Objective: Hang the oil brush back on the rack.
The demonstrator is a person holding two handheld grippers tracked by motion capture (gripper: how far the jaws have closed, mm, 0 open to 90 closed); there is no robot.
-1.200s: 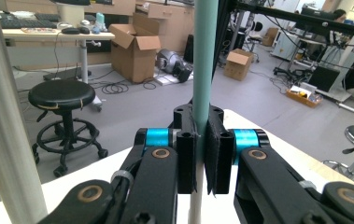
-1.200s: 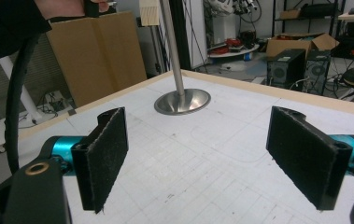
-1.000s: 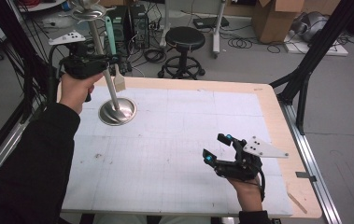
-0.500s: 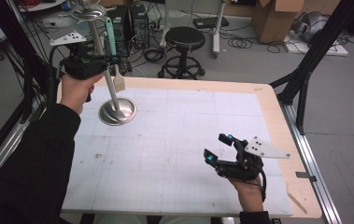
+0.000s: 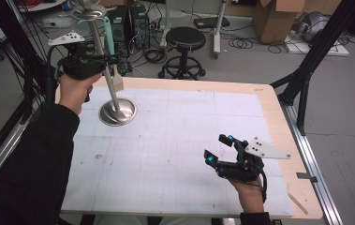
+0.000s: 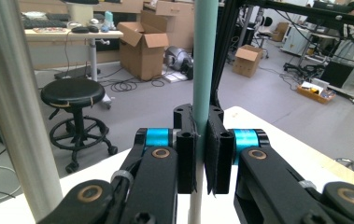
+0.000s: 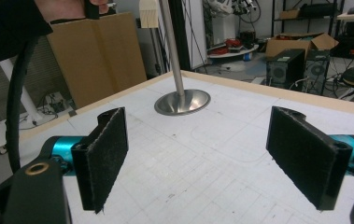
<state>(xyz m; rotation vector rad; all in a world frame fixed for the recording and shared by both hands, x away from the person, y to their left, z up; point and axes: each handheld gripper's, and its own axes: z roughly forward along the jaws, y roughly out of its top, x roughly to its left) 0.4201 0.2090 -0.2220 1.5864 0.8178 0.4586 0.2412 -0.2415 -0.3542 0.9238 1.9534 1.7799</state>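
Both arms wear black long sleeves down to the wrists. The left gripper [image 6: 201,154] is black, with flat black jaws, bright blue cylinders behind them, brass-coloured pivot rings on its links and a grey three-cornered plate dotted with dark holes on top. The right gripper [image 5: 219,148] matches it: black body, felt-like pads, blue cylinders, drilled grey plate, black cable.

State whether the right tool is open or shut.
Open: the right tool has its two black pads wide apart, with bare white table between them.
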